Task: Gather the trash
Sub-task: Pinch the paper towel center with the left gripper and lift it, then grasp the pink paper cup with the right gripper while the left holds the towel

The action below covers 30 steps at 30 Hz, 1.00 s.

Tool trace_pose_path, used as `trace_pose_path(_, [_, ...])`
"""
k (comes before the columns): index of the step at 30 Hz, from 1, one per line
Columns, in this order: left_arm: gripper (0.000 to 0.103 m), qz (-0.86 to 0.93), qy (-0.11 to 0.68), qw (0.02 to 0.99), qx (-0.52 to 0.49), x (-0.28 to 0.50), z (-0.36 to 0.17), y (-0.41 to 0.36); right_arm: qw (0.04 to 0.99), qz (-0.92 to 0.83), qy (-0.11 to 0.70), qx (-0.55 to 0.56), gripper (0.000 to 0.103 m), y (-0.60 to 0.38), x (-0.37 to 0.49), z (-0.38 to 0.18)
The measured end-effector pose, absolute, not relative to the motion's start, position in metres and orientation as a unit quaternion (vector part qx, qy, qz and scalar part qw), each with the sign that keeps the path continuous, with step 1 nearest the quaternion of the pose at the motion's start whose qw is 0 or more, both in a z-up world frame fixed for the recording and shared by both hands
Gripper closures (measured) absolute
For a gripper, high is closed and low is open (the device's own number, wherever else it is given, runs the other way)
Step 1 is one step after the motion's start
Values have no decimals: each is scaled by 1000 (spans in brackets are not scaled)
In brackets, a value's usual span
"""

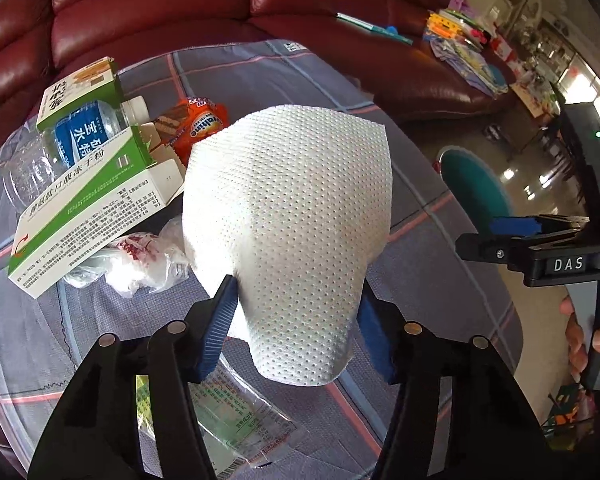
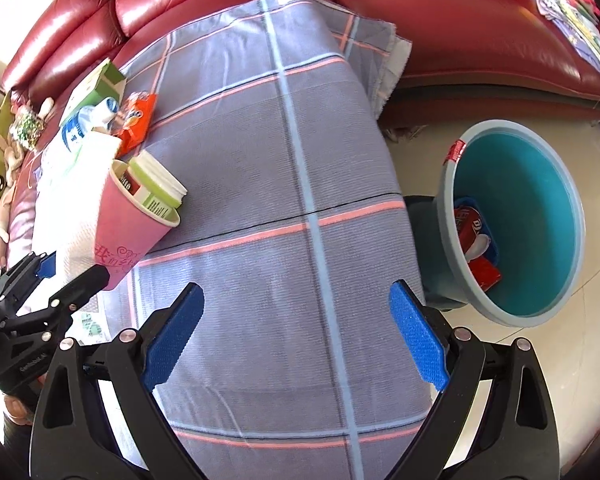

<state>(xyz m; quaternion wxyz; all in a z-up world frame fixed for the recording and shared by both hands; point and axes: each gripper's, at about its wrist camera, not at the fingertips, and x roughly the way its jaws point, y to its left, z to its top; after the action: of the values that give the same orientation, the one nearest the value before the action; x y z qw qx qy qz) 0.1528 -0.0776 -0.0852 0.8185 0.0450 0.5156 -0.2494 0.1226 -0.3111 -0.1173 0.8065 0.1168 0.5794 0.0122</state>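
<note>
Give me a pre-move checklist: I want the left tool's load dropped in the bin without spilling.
1. Left tool clamped on the paper towel: ok.
2. Pink cup firmly held with the towel: cannot tell; the towel hides the contact.
3. Jar secure in the cup: not ok; it sticks out of the tilted cup's rim.
4. Right tool free to help: ok, open and empty.
5. Bin has room: ok, only a few items at the bottom.

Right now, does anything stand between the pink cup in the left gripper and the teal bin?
Only bare checked cloth lies between the pink cup and the teal bin; the open right gripper hangs near that path.
</note>
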Motion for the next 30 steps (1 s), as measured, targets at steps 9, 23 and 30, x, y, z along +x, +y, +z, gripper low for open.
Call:
trace_pose_path(9, [61,-254,504,825,28,139,-74,-58,811,17,575,107,14,-288,112,-106])
trace_pose_path(23, [98,-220,481,848,-27,129,-54,10,802,58,577,144,14,-216,128,-104])
trace_pose_path(30, [98,-214,477,851,-48,126,-53,37,781,66,593,185,14,-185,148,-123])
